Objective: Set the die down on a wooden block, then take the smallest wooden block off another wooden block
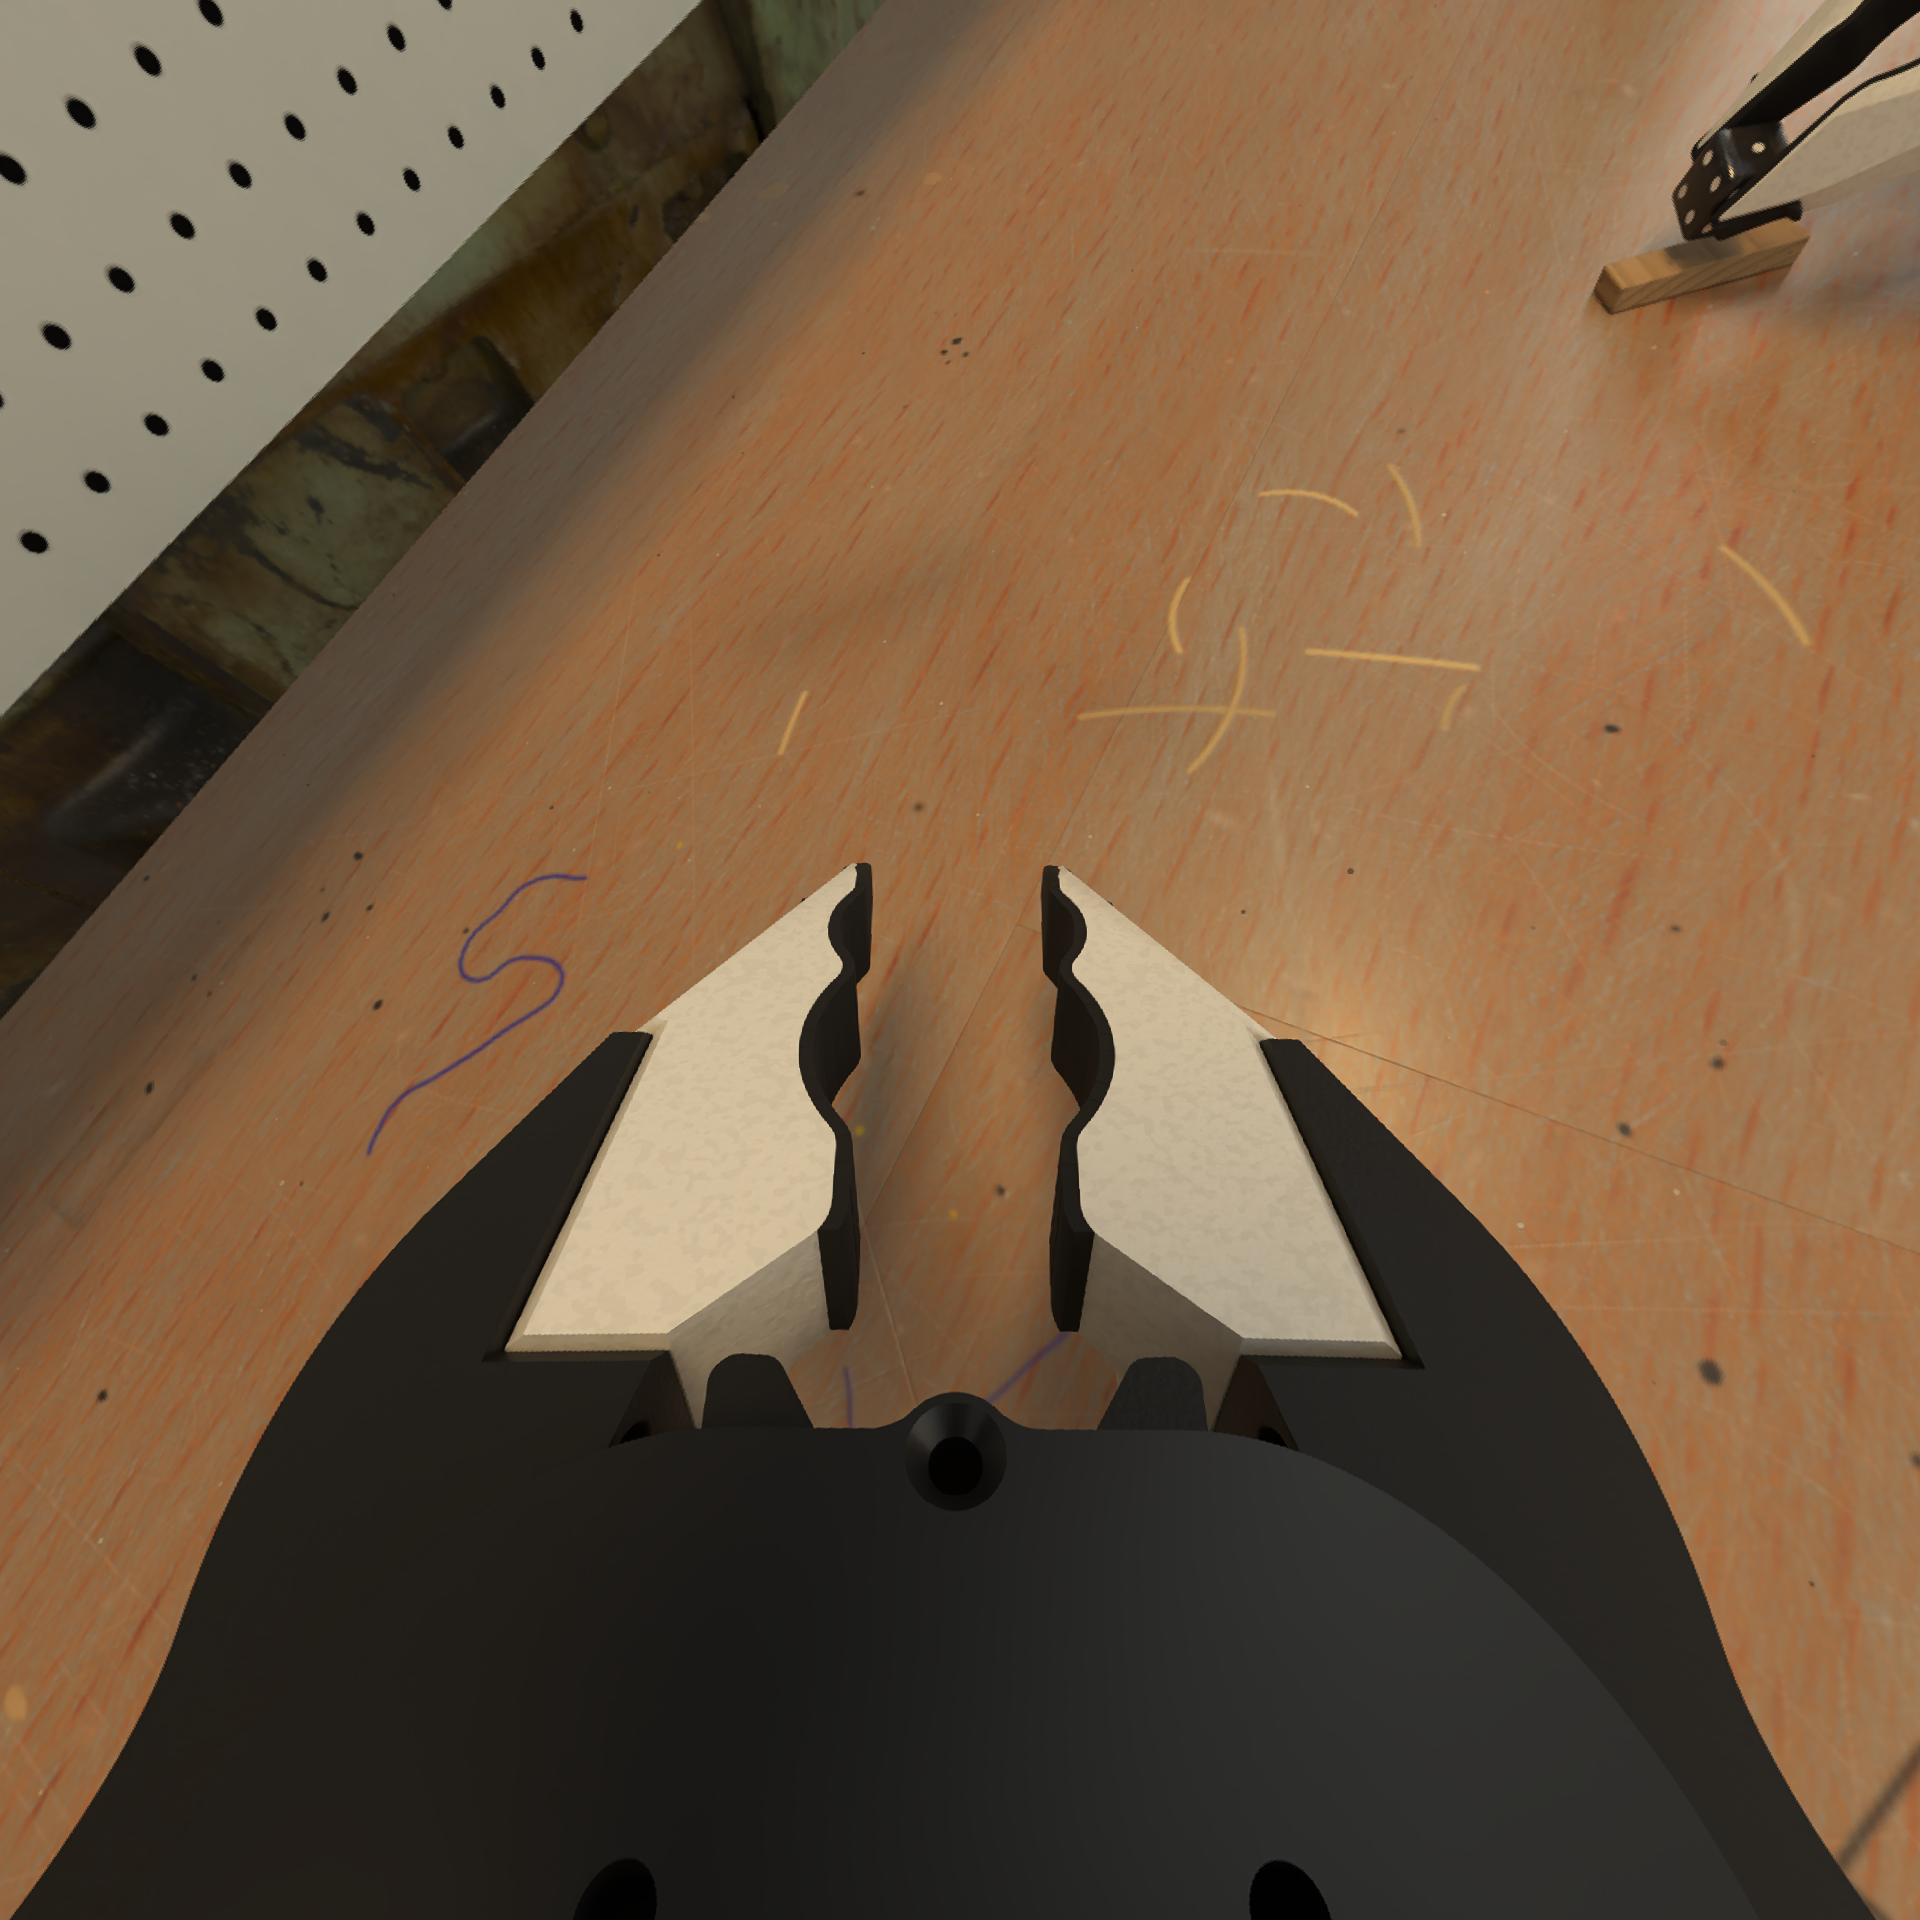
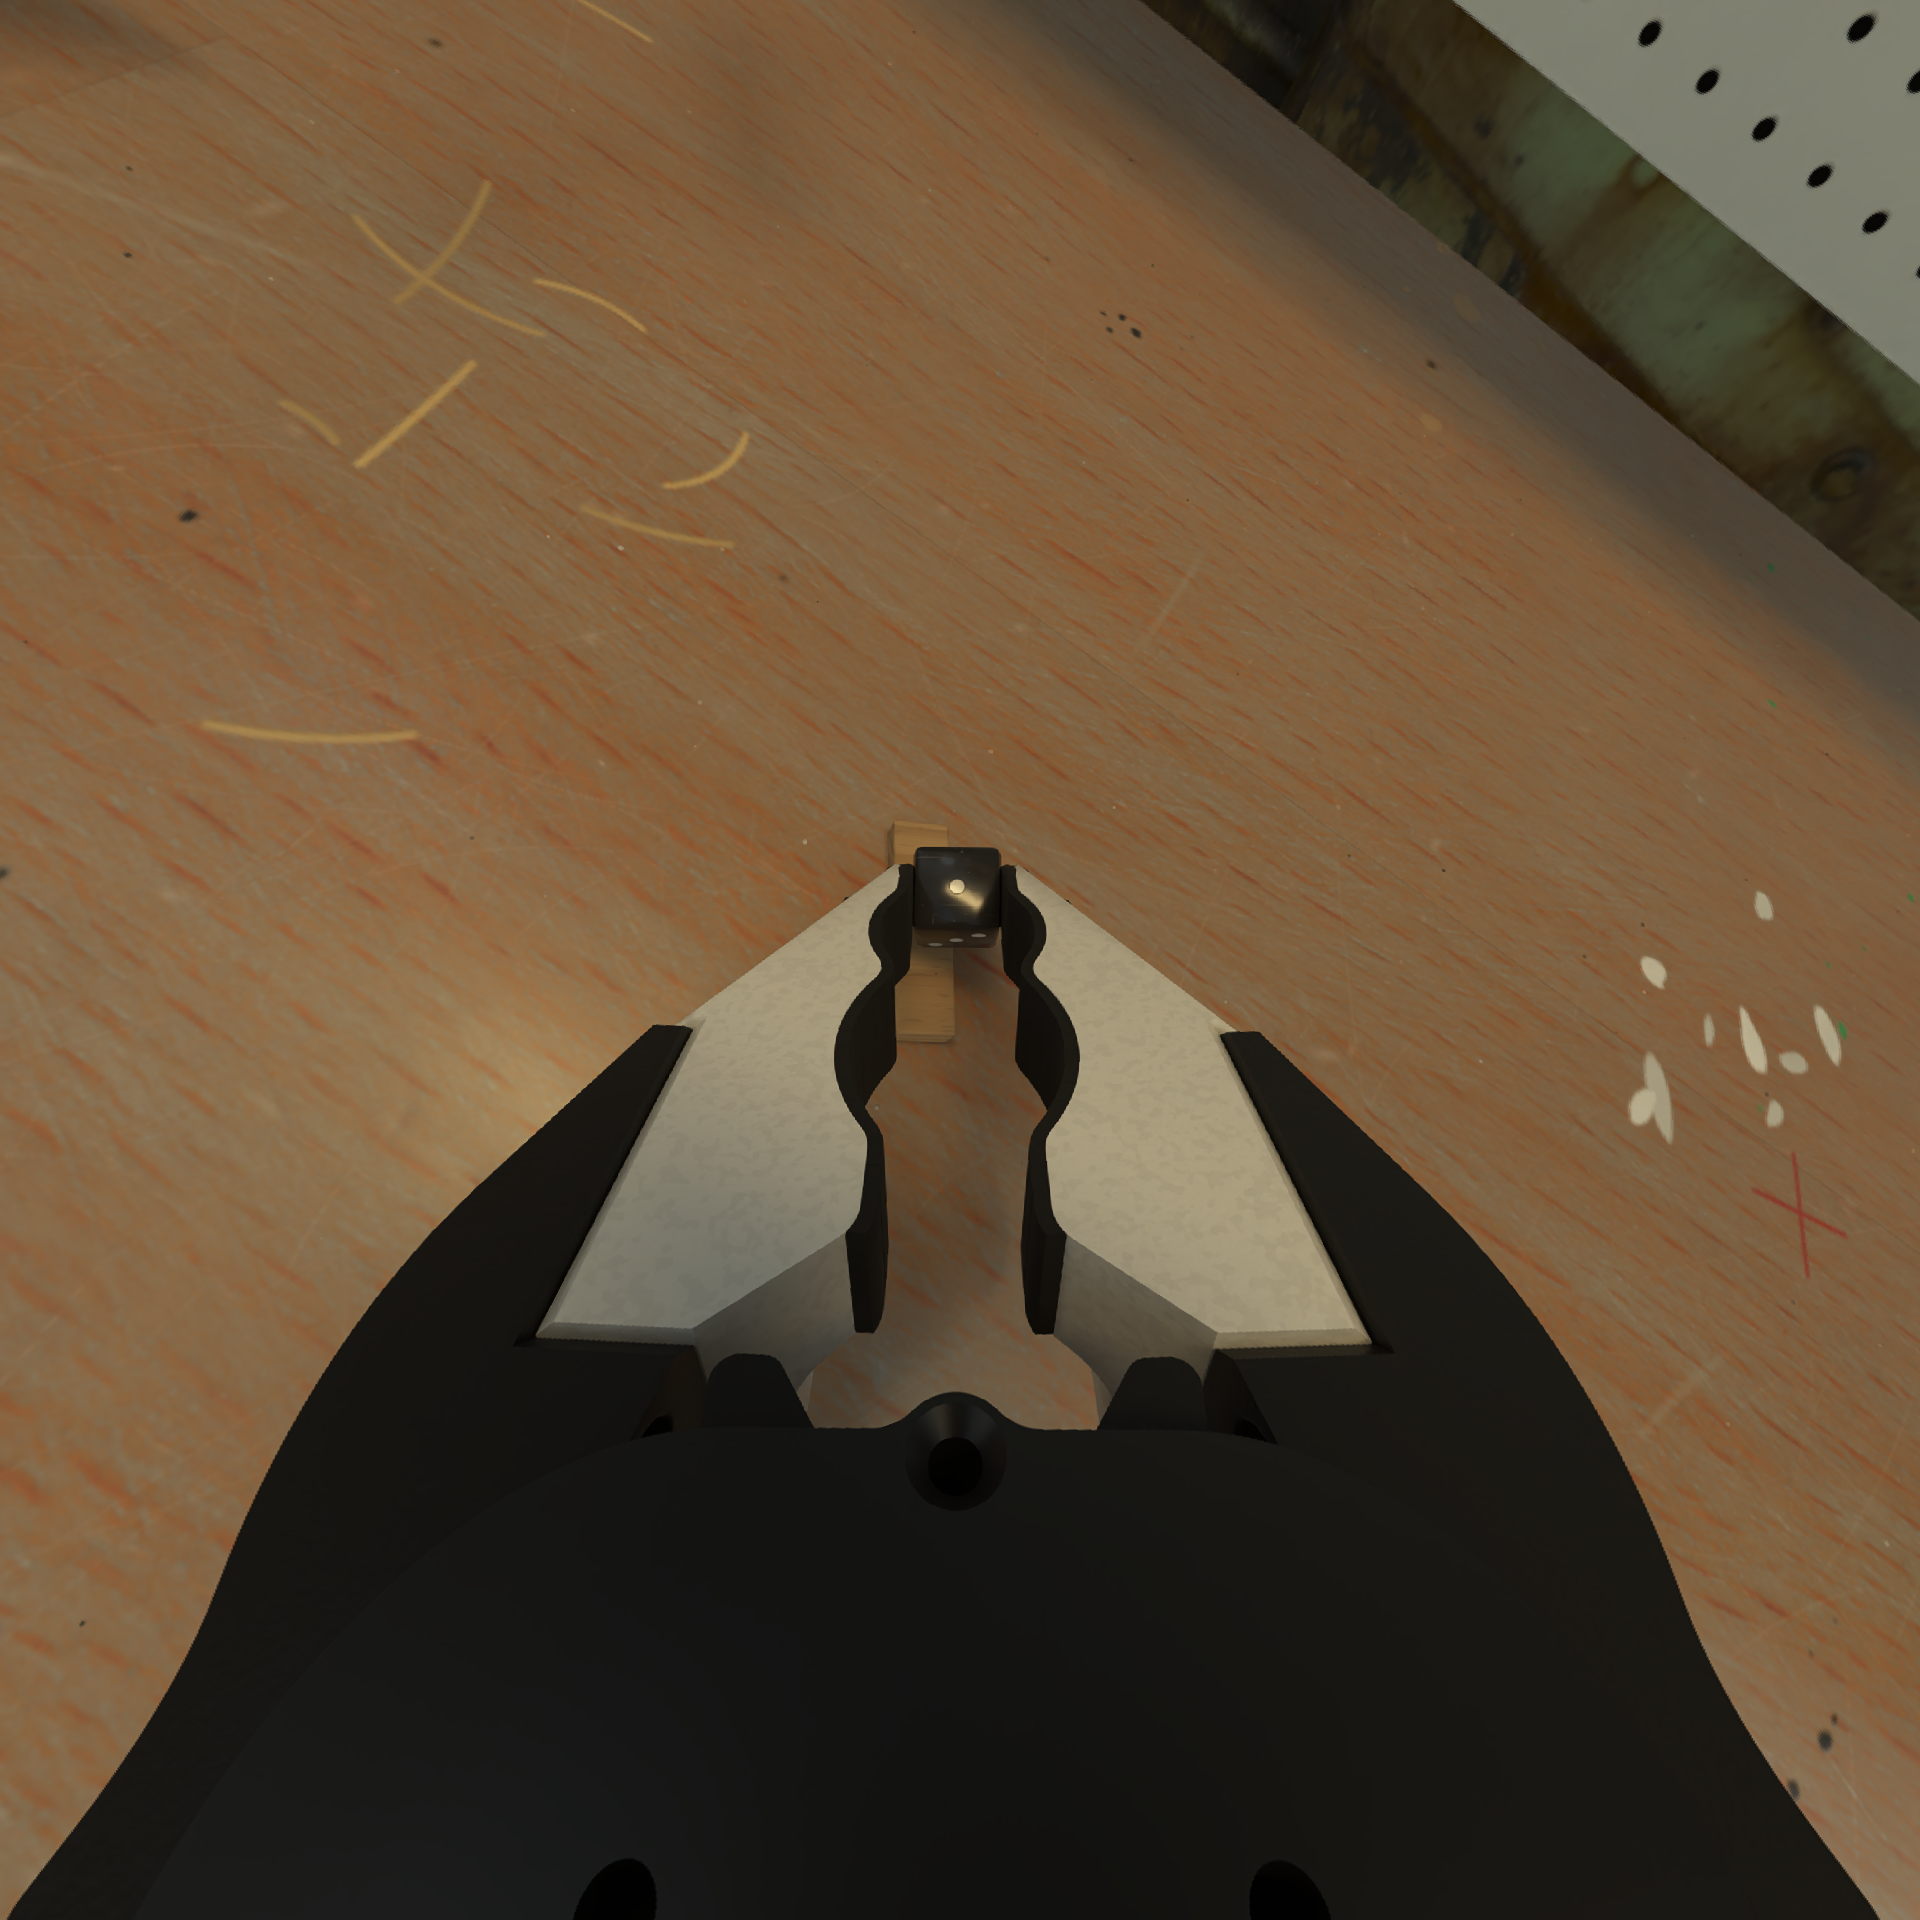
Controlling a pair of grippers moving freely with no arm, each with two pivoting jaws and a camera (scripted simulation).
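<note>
A black die (image 2: 956,891) with pale pips sits between the fingertips of my right gripper (image 2: 956,883), which is shut on it. Directly under the die lies a thin flat wooden block (image 2: 927,1003) on the table; its far end (image 2: 918,836) peeks out past the die. In the left wrist view the same die (image 1: 1720,187) shows at the top right, held in the right gripper's tips just over the flat wooden block (image 1: 1699,272). My left gripper (image 1: 956,878) is open and empty over bare table. No other wooden block is in view.
The wooden table (image 1: 1143,416) bears scratches, a blue scribble (image 1: 488,997), white paint spots (image 2: 1745,1039) and a red cross (image 2: 1800,1214). Its far edge (image 1: 416,582) runs along a white pegboard wall (image 1: 208,208), also in the right wrist view (image 2: 1787,104).
</note>
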